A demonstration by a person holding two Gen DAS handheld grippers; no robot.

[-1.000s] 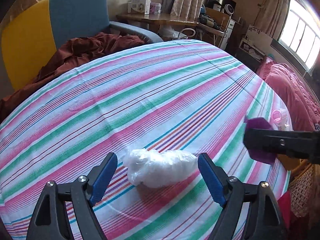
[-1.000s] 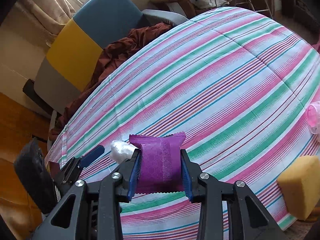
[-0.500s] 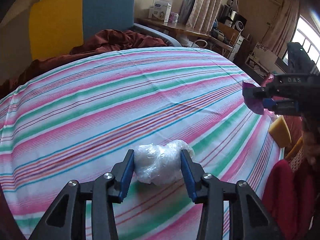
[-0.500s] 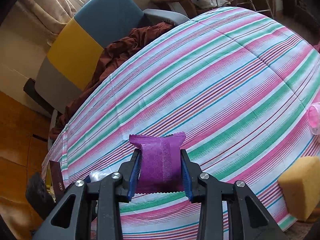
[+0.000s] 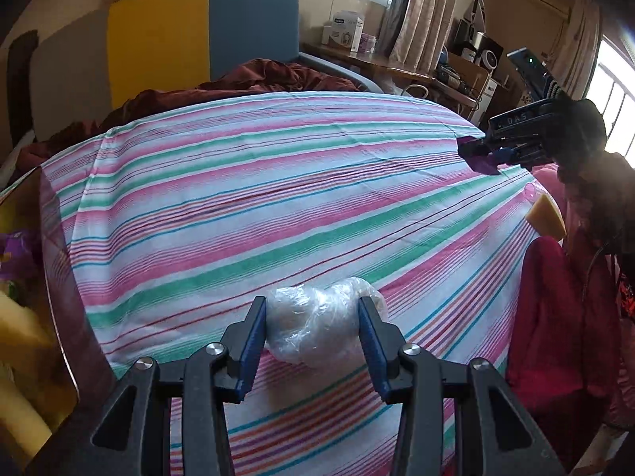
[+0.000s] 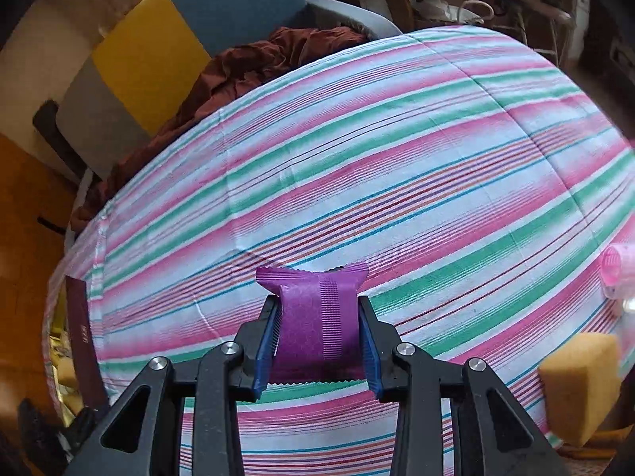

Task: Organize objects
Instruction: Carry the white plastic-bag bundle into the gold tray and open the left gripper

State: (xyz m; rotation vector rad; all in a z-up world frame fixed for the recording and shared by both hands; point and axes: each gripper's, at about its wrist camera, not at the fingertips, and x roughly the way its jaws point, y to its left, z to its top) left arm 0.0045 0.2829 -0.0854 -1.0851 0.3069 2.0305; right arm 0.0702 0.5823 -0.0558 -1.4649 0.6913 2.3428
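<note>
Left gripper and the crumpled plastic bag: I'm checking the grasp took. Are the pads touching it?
Touching. The left wrist view shows the left gripper with both blue pads pressed into the crumpled plastic bag, no gap.

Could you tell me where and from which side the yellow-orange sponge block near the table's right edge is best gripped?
Probably across two opposite flat faces of the yellow-orange sponge block, coming down from above. It sits free on the striped cloth near the table's edge with its faces exposed, and a small pink plastic item lies just beyond it. Either claw would first need emptying.

crinkled clear plastic bag (image 5: pixel 317 323), ribbed purple wrapper (image 6: pixel 317 325)
</note>
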